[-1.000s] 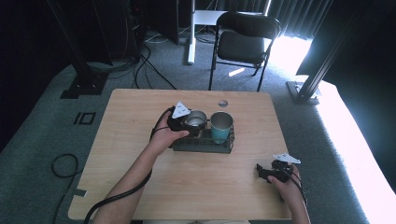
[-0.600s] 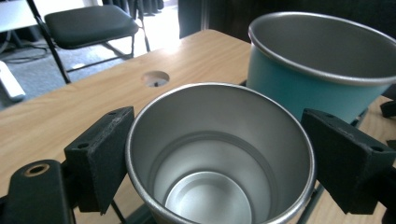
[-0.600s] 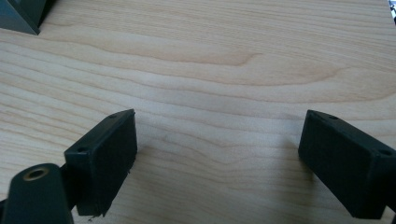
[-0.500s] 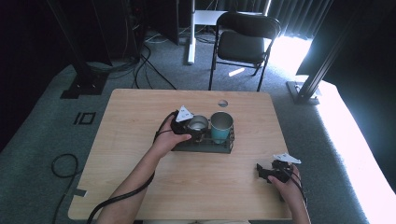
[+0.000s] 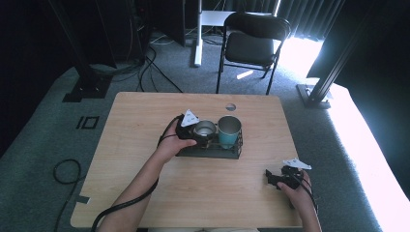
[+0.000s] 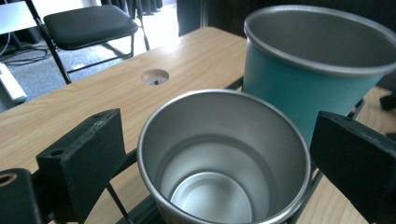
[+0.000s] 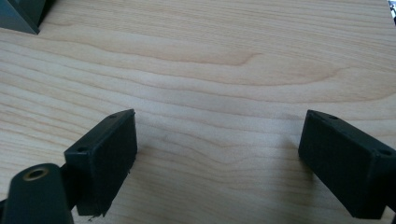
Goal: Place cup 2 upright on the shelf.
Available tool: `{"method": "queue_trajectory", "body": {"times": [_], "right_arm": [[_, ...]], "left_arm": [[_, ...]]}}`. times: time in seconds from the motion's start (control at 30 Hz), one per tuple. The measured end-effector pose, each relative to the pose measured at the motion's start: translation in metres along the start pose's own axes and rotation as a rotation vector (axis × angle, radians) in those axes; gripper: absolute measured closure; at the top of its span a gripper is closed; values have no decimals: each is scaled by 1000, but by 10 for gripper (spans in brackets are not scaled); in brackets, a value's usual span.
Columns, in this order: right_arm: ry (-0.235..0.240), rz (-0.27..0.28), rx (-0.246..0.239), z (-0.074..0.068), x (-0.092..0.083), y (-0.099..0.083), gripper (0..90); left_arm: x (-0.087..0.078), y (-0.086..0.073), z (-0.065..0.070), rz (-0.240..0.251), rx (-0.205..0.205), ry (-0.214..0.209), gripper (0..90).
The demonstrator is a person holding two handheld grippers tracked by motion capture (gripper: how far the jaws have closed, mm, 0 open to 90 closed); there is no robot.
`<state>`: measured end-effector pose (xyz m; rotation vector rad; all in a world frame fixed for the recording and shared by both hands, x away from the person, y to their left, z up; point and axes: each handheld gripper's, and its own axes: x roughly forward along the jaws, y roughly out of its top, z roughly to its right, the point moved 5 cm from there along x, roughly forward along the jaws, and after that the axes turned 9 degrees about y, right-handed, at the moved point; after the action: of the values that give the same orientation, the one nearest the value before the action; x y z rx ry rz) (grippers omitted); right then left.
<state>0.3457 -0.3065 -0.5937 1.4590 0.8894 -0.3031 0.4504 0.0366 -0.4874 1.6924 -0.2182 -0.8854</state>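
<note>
The table (image 5: pixel 145 183) fills the middle and lower part of the high view, a light wooden top with a small round hole (image 5: pixel 230 107) near its far edge. Above it, at the upper centre, a black chair (image 5: pixel 254 46) stands on the grey floor.

At the table's centre sits a low black rack (image 5: pixel 212 151). Two cups stand upright in it side by side: a steel cup (image 5: pixel 204 128) on the left and a teal cup (image 5: pixel 228 130) just right of it, the two so near that I cannot tell whether they touch. In the left gripper view the steel cup (image 6: pixel 224 158) takes the lower centre, its mouth open and its inside bare, with the teal cup (image 6: pixel 313 70) behind it at the upper right.

The left gripper (image 5: pixel 192 129) is at the steel cup's left side in the high view. Its jaws have just been opening and now stand apart on either side of that cup; a gap shows between each pad and the cup's wall, so nothing is gripped.

The right gripper (image 5: pixel 274 180) lies low at the lower right of the table, well apart from the rack. In its own view the jaws are spread wide over bare wood with nothing between them.
</note>
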Motion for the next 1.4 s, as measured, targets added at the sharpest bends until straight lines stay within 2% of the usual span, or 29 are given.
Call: {"method": "queue_trajectory", "body": {"times": [0.07, 0.23, 0.63, 0.67, 1.0, 1.4], "right_arm": [[0, 1, 1, 0, 0, 0, 112], [-3, -2, -4, 0, 0, 0, 111], [-5, -4, -10, -1, 0, 0, 112], [-5, -4, -10, -1, 0, 0, 112], [-5, -5, -10, -1, 0, 0, 112], [-5, -5, -10, -1, 0, 0, 112]], "left_arm": [[-4, 1, 0, 2, 4, -3, 43], [-15, 3, -7, 17, -24, 5, 45], [-36, 2, -29, 45, -61, 89, 44], [-39, 0, -33, 52, -67, 108, 44], [-53, -7, -48, 49, -94, 143, 44], [-71, -25, -68, 31, -118, 199, 44]]}}
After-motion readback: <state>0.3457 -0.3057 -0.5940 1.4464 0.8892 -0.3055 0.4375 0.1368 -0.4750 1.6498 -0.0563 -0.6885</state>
